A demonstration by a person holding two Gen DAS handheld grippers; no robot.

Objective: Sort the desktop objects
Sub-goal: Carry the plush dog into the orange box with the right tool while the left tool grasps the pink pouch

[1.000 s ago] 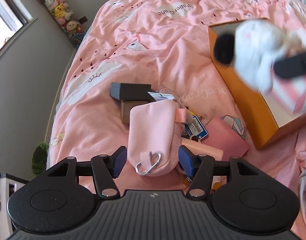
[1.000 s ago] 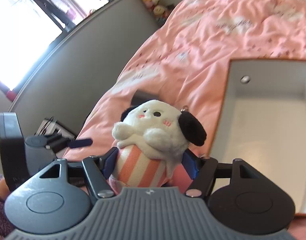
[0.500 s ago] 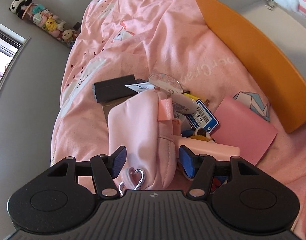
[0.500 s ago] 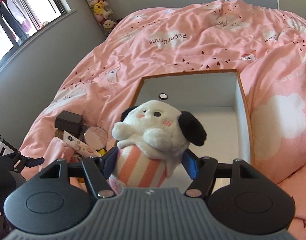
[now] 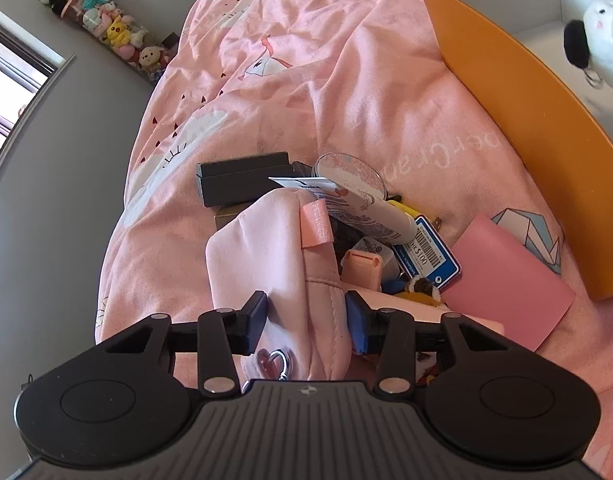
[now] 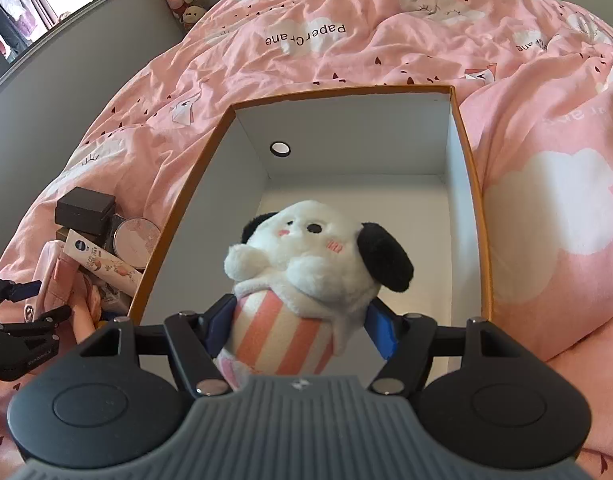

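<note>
Over the open box (image 6: 462, 216) on the pink quilt (image 6: 346, 52), my right gripper (image 6: 300, 328) pinches the soft, light plush dog (image 6: 318, 268) round its striped belly, while my left gripper (image 5: 306, 320), jaws just closing, squeezes the limp pink pouch (image 5: 266, 256) near its clip end beside the pile.

Wrist views downward, sharing orange box (image 5: 518, 92)

Left hand-held gripper (image 5: 306, 320) tilts steeply down, and its jaws have just been closing, blue pads now pressing both sides of the pink pouch (image 5: 274, 260). Right hand-held gripper (image 6: 302, 326) angles down too (jaws set wide), pads clamped on the striped body of the plush dog (image 6: 310, 272).
</note>
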